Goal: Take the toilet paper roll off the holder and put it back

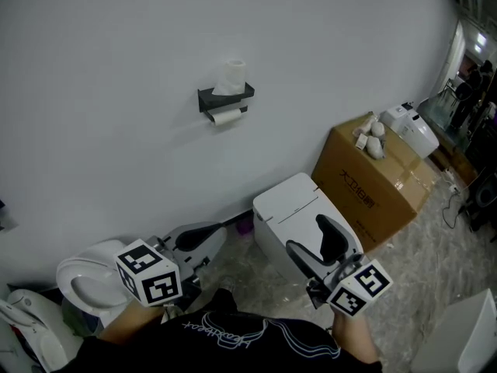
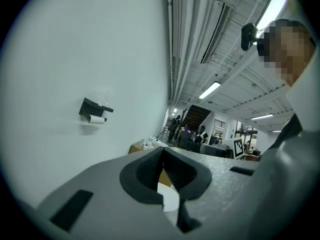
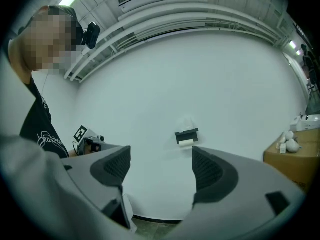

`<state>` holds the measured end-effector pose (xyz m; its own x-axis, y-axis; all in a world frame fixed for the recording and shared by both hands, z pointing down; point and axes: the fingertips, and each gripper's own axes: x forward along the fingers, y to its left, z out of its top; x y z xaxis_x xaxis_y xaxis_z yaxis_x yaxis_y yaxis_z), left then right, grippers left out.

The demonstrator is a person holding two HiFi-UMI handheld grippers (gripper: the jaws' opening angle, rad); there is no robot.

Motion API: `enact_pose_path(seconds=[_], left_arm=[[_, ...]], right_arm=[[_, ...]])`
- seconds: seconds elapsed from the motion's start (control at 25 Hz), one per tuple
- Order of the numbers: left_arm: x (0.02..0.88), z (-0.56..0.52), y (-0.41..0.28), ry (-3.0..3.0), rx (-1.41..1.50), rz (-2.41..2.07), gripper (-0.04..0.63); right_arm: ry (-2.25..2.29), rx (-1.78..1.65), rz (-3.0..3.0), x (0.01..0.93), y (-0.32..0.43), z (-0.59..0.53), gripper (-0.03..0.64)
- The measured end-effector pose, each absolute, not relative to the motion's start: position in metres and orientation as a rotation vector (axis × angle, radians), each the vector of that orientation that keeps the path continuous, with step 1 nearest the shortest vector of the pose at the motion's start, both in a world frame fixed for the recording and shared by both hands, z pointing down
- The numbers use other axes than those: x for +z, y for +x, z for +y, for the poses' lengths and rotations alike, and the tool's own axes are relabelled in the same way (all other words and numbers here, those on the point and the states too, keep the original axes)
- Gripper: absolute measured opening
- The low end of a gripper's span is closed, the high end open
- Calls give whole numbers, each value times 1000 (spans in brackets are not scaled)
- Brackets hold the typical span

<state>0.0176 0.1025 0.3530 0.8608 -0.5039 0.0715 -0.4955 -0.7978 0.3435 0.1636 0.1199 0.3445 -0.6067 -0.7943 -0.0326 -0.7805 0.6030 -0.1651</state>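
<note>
the toilet paper roll (image 1: 227, 117) hangs under the black holder (image 1: 225, 98), which is fixed to the white wall (image 1: 116, 92) well above the wall's bottom edge. a second roll (image 1: 234, 74) stands upright on the holder's top. neither set of tongs touches any of this; both are held low and well apart from the wall.

the right gripper (image 1: 309, 236) points toward the wall with its tongs spread wide and nothing between them; in the right gripper view the holder shows far off in the gap. the left gripper (image 2: 162, 152) has its tongs pressed together at the tips, pinching nothing.

below the right gripper sits a white toilet (image 1: 289, 208) against the wall's bottom edge. a cardboard box (image 1: 373, 181) stands to its right with small white things on top
</note>
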Motion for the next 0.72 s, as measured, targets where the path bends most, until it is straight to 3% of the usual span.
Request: enact_pose_path(seconds=[0.72], left_arm=[[339, -122, -29, 2673, -49, -764, 5]], right_arm=[[-1338, -220, 2793, 332, 111, -102, 380]])
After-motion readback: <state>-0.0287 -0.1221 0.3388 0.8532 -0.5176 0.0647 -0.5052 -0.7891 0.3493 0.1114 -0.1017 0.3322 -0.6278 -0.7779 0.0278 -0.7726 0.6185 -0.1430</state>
